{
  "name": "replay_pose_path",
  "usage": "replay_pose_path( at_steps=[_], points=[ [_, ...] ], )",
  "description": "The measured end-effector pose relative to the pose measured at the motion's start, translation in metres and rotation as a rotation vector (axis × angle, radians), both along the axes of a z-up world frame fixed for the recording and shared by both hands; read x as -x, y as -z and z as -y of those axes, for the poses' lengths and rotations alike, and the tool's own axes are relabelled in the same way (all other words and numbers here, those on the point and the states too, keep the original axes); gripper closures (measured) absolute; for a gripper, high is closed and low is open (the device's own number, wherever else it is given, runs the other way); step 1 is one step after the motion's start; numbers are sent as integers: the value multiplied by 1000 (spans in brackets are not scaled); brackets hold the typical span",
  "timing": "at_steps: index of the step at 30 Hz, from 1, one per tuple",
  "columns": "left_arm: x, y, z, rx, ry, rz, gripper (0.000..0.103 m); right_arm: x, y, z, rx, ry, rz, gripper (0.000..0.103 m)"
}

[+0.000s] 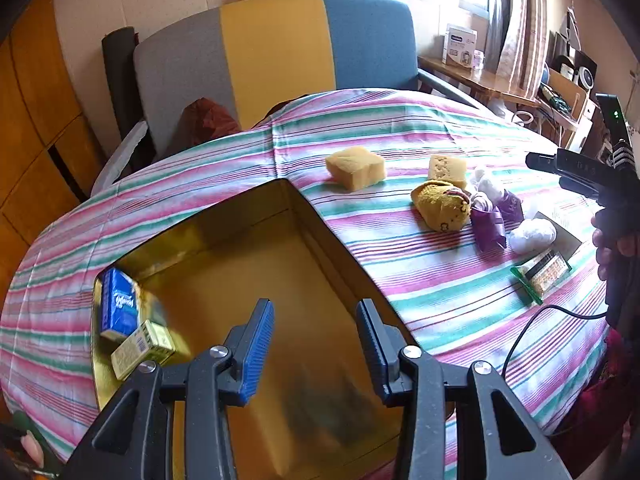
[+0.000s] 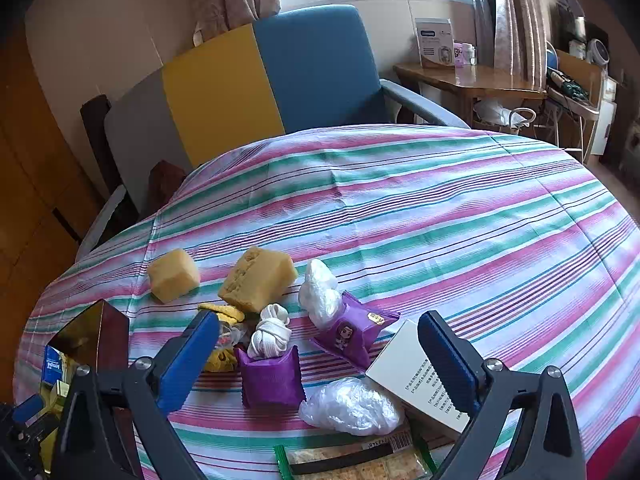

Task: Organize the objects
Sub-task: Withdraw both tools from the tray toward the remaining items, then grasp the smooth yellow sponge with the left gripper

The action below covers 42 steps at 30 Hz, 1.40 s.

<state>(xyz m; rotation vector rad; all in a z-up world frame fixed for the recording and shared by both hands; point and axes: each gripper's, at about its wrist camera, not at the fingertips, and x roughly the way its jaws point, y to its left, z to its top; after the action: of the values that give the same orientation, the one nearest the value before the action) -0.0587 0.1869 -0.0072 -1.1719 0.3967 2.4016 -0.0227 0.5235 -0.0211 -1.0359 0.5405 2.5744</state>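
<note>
left tool (image 1: 316, 344): jaws partly apart, nothing between the blue pads, poised over the open gold box (image 1: 304, 216). box interior is bare gold except at its left end, where a blue packet (image 1: 118, 308) stands against the wall and a small pale green carton (image 1: 142, 348) lies just beside it, touching.

right tool (image 2: 320, 364): jaws spread wide, nothing gripped. between the fingers, down on the striped cloth (image 2: 440, 200), sit a purple pouch (image 2: 272, 380) with a knotted white roll (image 2: 272, 334) on top of it, and a crumpled clear plastic bag (image 2: 352, 406) touching the pouch's right side. right finger overlaps a white printed box (image 2: 408, 376). below the bag, at the frame's lower edge, a green-edged snack packet (image 2: 352, 462).

further out from the right tool: a second purple pouch (image 2: 352, 332) with a cartoon figure, a second clear plastic wad (image 2: 320, 292) resting on its upper end. left of these, a yellow knit item (image 2: 222, 312) partly hidden behind the left finger. beyond it two yellow sponges, the larger sponge (image 2: 258, 280) just beside the smaller sponge (image 2: 174, 276), not touching. gold box corner shows at far left of the right wrist view, beside the cluster.

cloth covers a desk; behind it a chair (image 2: 280, 76) with grey, yellow and blue panels. in the left wrist view the right tool is seen at the right edge, held in a hand (image 1: 608, 248).
</note>
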Motion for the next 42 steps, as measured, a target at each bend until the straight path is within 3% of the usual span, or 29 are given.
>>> replay_pose_path(
  at_steps=[17, 31, 39, 42],
  points=[
    [17, 6, -40, 9, 56, 42, 60, -2, -2, -5, 27, 13, -6, 1],
    [65, 13, -74, -31, 48, 117, 60, -4, -3, -7, 61, 13, -14, 0],
    [128, 30, -99, -125, -16, 286, 60, -4, -2, -10, 100, 7, -17, 0],
    [157, 38, -111, -172, -68, 347, 42, -3, -1, -9, 109, -3, -15, 0]
  ],
)
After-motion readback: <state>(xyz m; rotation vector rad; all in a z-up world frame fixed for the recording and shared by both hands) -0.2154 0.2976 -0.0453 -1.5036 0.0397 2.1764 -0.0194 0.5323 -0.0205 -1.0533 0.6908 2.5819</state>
